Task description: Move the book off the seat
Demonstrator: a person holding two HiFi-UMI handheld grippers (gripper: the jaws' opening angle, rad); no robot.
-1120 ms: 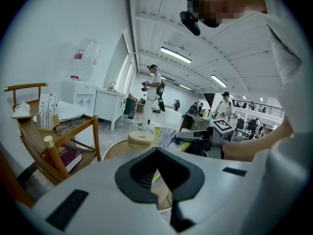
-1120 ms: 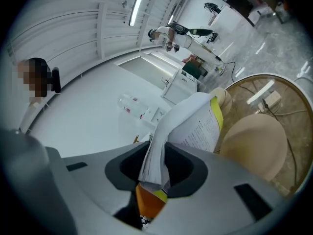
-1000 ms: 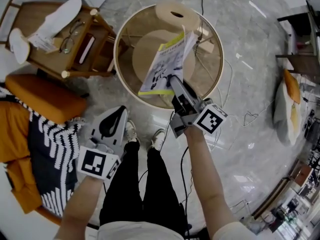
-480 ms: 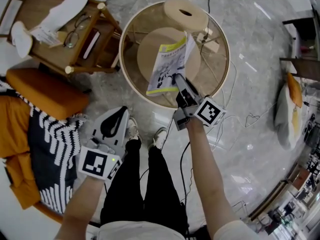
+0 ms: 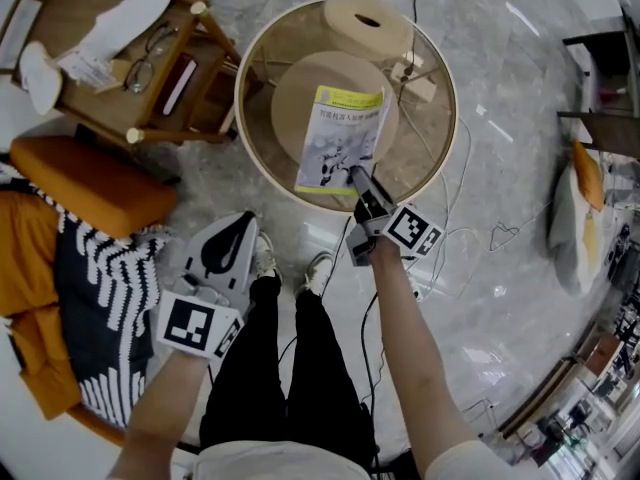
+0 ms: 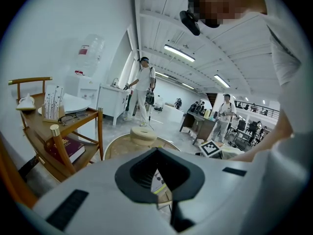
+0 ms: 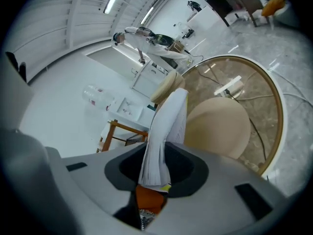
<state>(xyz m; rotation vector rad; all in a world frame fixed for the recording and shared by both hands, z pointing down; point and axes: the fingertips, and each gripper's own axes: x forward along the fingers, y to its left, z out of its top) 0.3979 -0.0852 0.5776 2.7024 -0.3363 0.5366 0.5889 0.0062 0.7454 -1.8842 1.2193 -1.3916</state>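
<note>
head view / step: you are setting the book [image 5: 343, 136] down on the round glass-topped table [image 5: 238, 108], upper middle of the frame. I judge the carry nearly done.
head view / book's place: it lies flat or nearly so over the glass, with its lower edge in the right gripper [image 5: 358, 180]. It is well apart from the orange seat [image 5: 90, 183] at the left edge. Whether it already rests on the glass cannot be told.
head view / left gripper [image 5: 232, 230]: lower left of the frame, jaws together, nothing in them.
head view / counts: two grippers. One round table. One orange seat with one striped throw [image 5: 100, 308] below it. One wooden side table [image 5: 133, 135], upper left, bearing one pair of glasses [image 5: 140, 71] and one dark red book [image 5: 178, 86]. That makes two books in all.
left gripper view / jaws: closed on nothing.
left gripper view / counts: two people [image 6: 144, 89] stand clearly in the background, and the farther figures are too small to count.
right gripper view / grip: your jaws clamp the book's edge and the pages rise between them. They have just eased a little wider with the book between them.
right gripper view / next move: likely let the book's weight settle on the glass and open fully. Then draw straight back so the cover is not dragged.
</note>
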